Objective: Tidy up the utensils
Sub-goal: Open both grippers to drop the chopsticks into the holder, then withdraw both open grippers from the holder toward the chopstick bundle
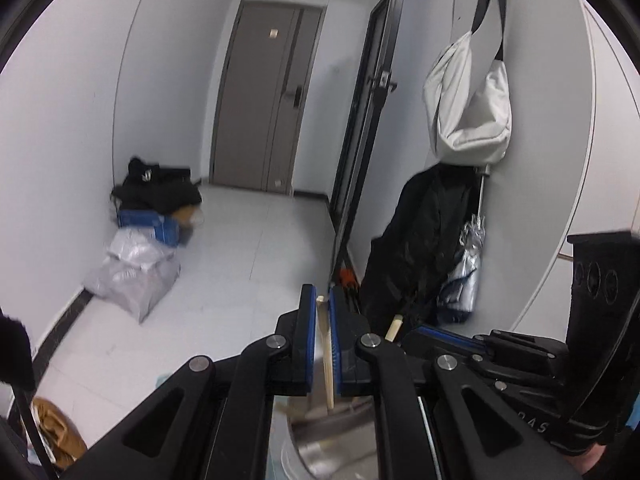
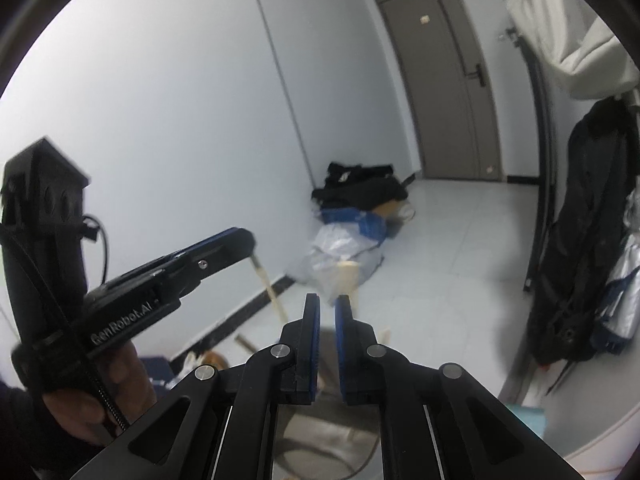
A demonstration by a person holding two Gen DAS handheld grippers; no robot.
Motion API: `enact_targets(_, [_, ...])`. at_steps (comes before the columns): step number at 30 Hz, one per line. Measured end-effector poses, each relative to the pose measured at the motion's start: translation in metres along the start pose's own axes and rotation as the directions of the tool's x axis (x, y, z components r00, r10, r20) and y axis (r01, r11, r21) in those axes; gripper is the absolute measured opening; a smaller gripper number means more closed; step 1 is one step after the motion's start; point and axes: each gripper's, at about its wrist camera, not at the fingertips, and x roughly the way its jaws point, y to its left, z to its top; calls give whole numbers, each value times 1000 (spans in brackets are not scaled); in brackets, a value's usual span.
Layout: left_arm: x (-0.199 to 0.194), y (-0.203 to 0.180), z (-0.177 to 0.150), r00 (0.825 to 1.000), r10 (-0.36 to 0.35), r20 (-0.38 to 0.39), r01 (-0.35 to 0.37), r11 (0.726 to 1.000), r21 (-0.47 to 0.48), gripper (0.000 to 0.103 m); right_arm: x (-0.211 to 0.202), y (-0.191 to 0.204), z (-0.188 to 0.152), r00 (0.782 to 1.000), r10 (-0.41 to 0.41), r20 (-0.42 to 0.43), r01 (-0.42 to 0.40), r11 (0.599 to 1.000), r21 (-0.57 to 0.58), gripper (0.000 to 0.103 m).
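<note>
Left tongs pinch a pale wooden chopstick running toward six o'clock above the steel pot, while right tongs at center hover nearly pressed together, gripping nothing I can see.

Readable text | "GenRobot.AI", white lettering on the body of my left gripper, right wrist view | "DAS", partial embossed letters on my right gripper, left wrist view | nothing else legible
</note>
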Motion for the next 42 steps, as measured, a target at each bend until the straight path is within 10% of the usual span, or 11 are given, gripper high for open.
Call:
enact_targets(4, [-4,-2,-2,997,-1,-73,0,1000,-18,18,-1,4,-11,998,-20,-62,21,1000,16,8])
enact_targets(9, [-33,-1,0,999,47,-12,-47,997,-55,67,-30,10,-22,998,-40,-45,42,998,39,17])
enact_targets(22, [-79,-4,-25,981,194,0,-193,976,-100,88,-90,36,-53,994,-106,-14,106,993,52,47])
enact_targets(42, [-91,4,-85,973,227,-36,-229,956,-182,100,-98,53,-112,981,-174,-87,176,984,16,63])
